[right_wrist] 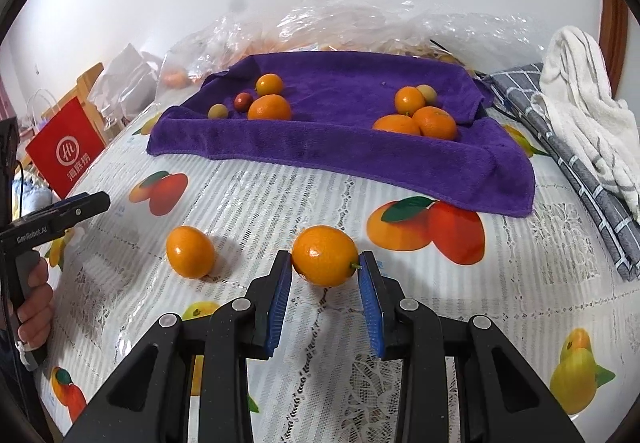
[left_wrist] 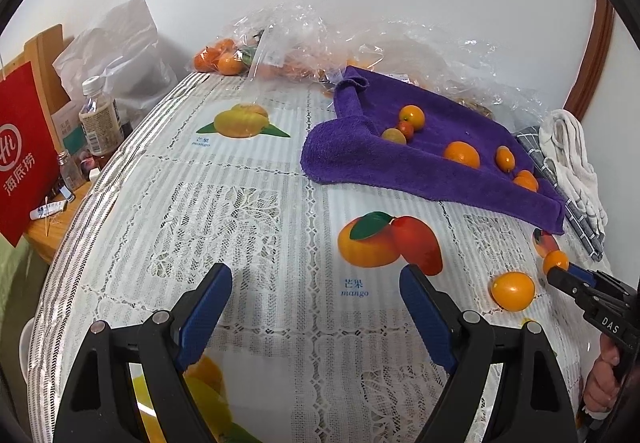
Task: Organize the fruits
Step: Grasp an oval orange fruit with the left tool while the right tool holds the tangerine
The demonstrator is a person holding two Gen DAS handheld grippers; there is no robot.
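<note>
Right gripper [right_wrist: 325, 275] clasps a kumquat [right_wrist: 325, 255] on the table; left gripper [left_wrist: 316, 307] hangs spread and empty.

The blue pads [right_wrist: 280, 295] press the kumquat's two ends, stem toward the right pad, and the fruit rests on the lace-and-mango-print tablecloth [right_wrist: 280, 195]. A second kumquat [right_wrist: 190, 251] lies loose just to its left, apart from both grippers. Beyond them a purple towel [right_wrist: 360, 155] with raised edges cradles two clusters: a mandarin [right_wrist: 269, 107], a small orange, a dark red fruit and a pale one at left; three orange fruits and a pale one at right [right_wrist: 416, 115]. Farther out lie crumpled clear plastic bags [right_wrist: 360, 23], a grey checked cloth [right_wrist: 560, 147] under a white towel [right_wrist: 584, 107], and a red paper bag [right_wrist: 66, 151] off the table's left edge.
</note>
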